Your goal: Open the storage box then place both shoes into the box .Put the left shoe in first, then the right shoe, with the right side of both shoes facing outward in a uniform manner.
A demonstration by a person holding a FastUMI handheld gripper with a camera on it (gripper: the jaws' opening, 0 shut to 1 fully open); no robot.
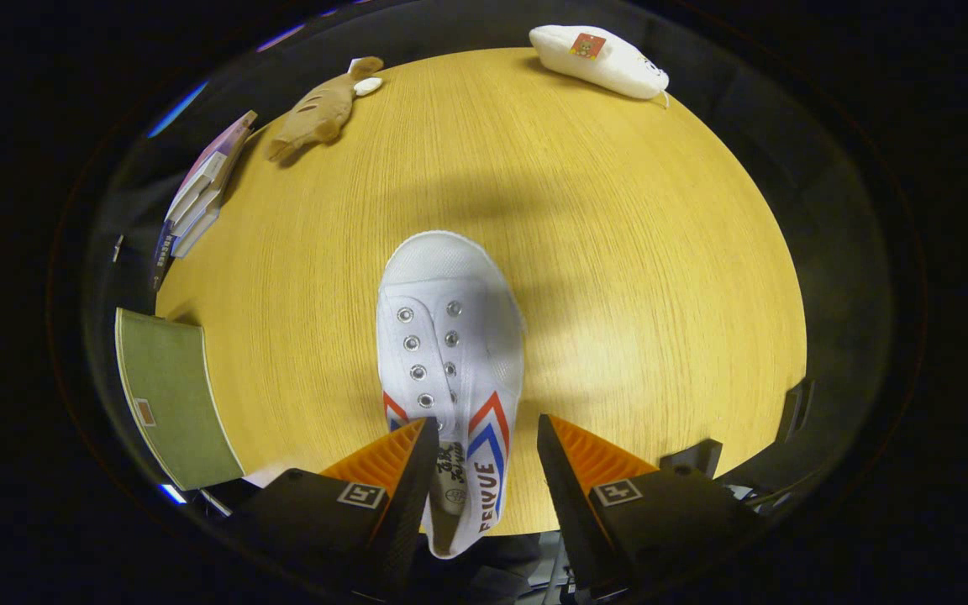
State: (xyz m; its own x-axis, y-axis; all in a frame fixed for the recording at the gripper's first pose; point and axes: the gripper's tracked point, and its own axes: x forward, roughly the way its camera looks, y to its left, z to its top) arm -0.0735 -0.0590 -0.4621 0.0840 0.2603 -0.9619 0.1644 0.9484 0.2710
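Gripper view: gripper (484, 437) is seen from above w/ fingers spread wide apart, nothing clamped. A white canvas shoe (449, 353) w/ red and blue stripes is laid on the round wooden table (618, 252), toe pointed away from the fingers, heel end reaching back between them. The left finger is seen against or just over the shoe's left side near the heel; actual contact can't be told. The right finger is kept apart from the shoe, bare wood seen in the gap. Far side of table: a brown plush toy (320, 109) and a white plush toy (600, 59), well apart. At the left edge, a stack of books (198, 189) and a green book (169, 403) are placed.
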